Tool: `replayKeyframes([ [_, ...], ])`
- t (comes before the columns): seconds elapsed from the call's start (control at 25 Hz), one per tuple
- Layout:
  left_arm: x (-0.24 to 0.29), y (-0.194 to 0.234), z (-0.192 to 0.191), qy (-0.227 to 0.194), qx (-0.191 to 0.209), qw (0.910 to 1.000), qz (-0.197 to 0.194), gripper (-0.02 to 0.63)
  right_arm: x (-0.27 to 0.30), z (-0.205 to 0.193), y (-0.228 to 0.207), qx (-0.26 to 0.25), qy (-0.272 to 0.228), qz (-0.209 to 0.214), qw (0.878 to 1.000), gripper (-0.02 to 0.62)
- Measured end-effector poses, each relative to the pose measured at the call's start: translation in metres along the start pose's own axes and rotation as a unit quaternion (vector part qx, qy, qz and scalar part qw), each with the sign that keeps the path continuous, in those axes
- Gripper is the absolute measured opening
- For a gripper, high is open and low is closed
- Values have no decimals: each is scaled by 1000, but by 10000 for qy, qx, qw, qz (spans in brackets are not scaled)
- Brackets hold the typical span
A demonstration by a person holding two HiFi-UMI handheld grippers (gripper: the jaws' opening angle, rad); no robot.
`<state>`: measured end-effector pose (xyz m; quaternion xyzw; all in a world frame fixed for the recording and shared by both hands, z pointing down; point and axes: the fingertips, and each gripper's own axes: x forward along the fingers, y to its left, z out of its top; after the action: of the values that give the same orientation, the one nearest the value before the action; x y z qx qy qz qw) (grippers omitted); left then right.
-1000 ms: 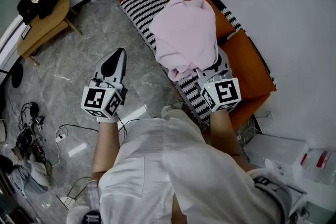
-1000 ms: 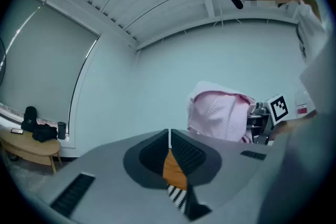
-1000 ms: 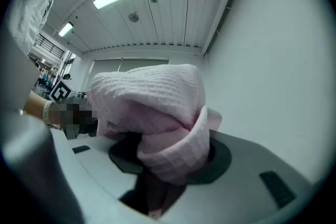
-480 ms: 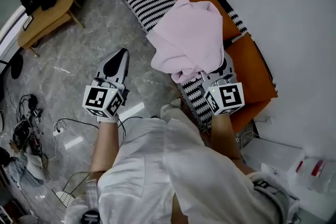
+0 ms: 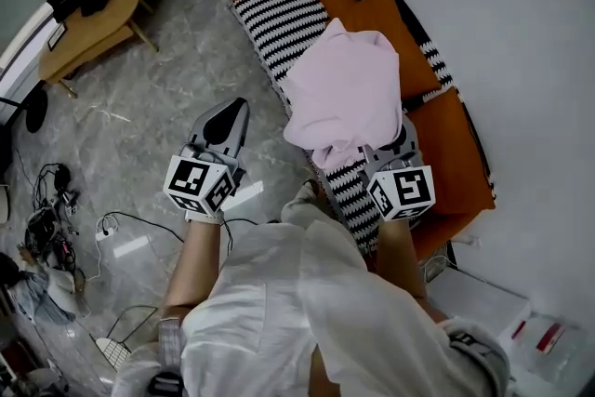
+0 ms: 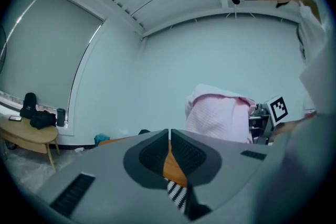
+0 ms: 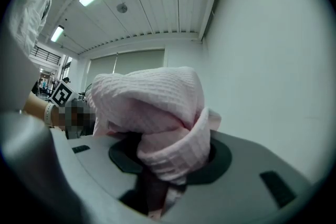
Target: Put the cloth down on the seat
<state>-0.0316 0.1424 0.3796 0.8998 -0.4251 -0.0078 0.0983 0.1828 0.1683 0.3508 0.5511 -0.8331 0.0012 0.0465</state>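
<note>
The pink cloth hangs bunched in the air over the near end of the sofa's striped seat. My right gripper is shut on the cloth's lower edge, and the cloth covers its jaw tips. In the right gripper view a thick fold of the cloth fills the space between the jaws of my right gripper. My left gripper is over the floor to the left of the sofa, apart from the cloth. Seen from its own camera, my left gripper is shut with its tips touching and nothing held.
The orange sofa stands along the white wall at the right. A wooden table with dark things on it stands at the upper left. Cables lie on the marble floor at the left. White boxes sit at the lower right.
The right gripper has carried the cloth lower and nearer over the striped seat. The left gripper has moved alongside it, still shut and holding nothing.
</note>
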Motion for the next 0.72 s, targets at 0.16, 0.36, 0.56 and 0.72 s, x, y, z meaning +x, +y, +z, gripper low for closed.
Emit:
replayKeyframes([
  [0.16, 43, 3, 19, -73, 113, 9999, 14, 28, 25, 10, -36, -28, -30, 88, 10000, 186],
  [0.36, 92, -2, 45, -214, 270, 9994, 39, 28, 51, 26, -86, -72, -136, 127, 9998, 186],
  [0.56, 105, 6, 38, -77, 263, 9996, 67, 28, 70, 16, -93, 92, -76, 160, 9998, 186],
  [0.72, 124, 20, 40, -91, 225, 9997, 68, 28, 87, 8, -100, 150, 6, 180, 9997, 186],
])
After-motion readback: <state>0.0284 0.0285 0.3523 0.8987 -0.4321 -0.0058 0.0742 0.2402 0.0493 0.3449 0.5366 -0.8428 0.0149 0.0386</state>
